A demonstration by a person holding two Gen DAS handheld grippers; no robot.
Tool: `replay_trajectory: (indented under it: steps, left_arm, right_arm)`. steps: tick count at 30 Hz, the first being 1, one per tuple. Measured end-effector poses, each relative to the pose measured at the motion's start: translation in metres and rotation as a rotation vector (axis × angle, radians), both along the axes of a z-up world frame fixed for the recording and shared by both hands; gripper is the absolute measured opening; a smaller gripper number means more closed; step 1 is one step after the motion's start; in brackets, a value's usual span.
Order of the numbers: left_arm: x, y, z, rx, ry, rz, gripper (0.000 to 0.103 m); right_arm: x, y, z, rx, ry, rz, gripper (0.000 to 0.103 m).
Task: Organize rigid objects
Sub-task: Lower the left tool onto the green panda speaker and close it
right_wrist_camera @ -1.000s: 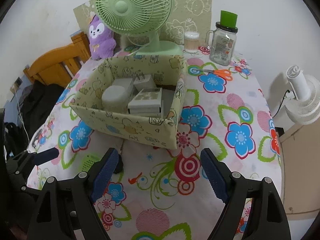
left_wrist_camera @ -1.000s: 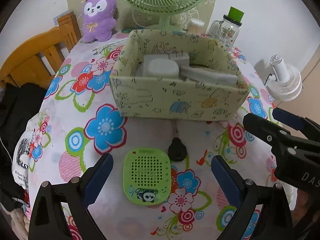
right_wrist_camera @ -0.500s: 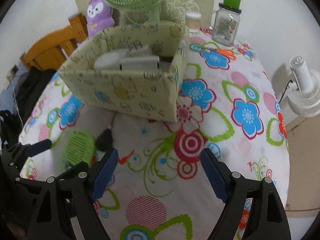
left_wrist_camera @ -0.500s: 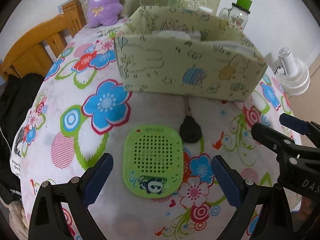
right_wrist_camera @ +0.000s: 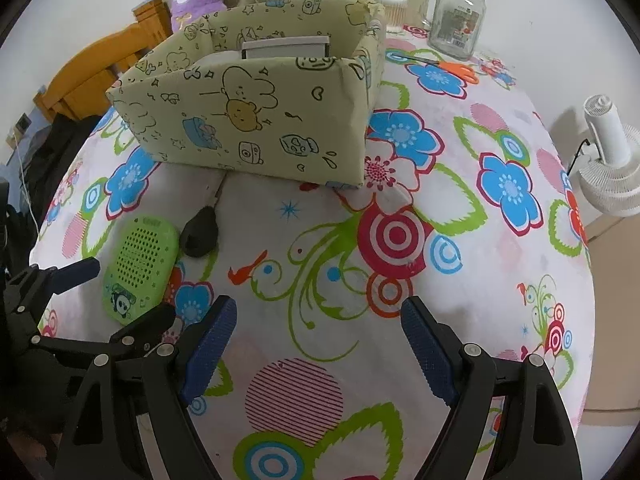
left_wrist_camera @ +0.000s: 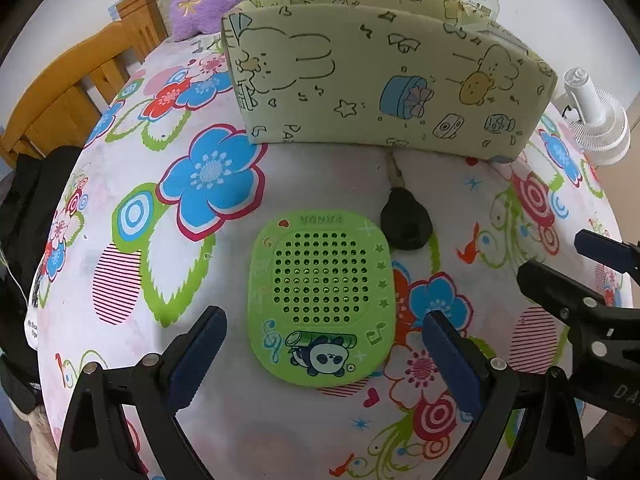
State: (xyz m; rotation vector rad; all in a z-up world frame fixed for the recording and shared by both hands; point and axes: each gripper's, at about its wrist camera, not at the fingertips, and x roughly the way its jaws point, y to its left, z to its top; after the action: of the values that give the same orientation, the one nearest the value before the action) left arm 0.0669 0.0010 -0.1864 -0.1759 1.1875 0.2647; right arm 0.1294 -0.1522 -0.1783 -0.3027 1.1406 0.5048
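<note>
A rounded-square green plastic speaker with a panda picture (left_wrist_camera: pixel 322 304) lies flat on the flower-patterned cloth of the bench (left_wrist_camera: pixel 120 208), with a small black teardrop-shaped key fob (left_wrist_camera: pixel 406 222) just beside its far right corner and a pale green cardboard box printed with cartoon drawings (left_wrist_camera: pixel 380 92) standing behind them, white boxes showing inside it. The left tool (left_wrist_camera: pixel 324 344) hovers over the speaker's near edge, its blue-padded jaws spread wide on either side and not touching it. The right tool (right_wrist_camera: pixel 316 344) is released too, jaws wide apart over bare cloth to the right of the speaker.
</note>
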Motion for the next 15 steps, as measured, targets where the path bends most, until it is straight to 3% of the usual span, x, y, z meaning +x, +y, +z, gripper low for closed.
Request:
replay_trajectory:
  steps: [9,15]
  left_arm:
    - [0.007,0.005,-0.003,0.005,-0.007,0.008,0.095]
    - [0.015,0.004,-0.001,0.014,-0.023,-0.013,0.081]
  right_arm:
    - [0.002,-0.005,-0.006,-0.009,0.021,-0.021,0.086]
    - [0.004,-0.001,-0.007,-0.007,0.03,0.004,0.086]
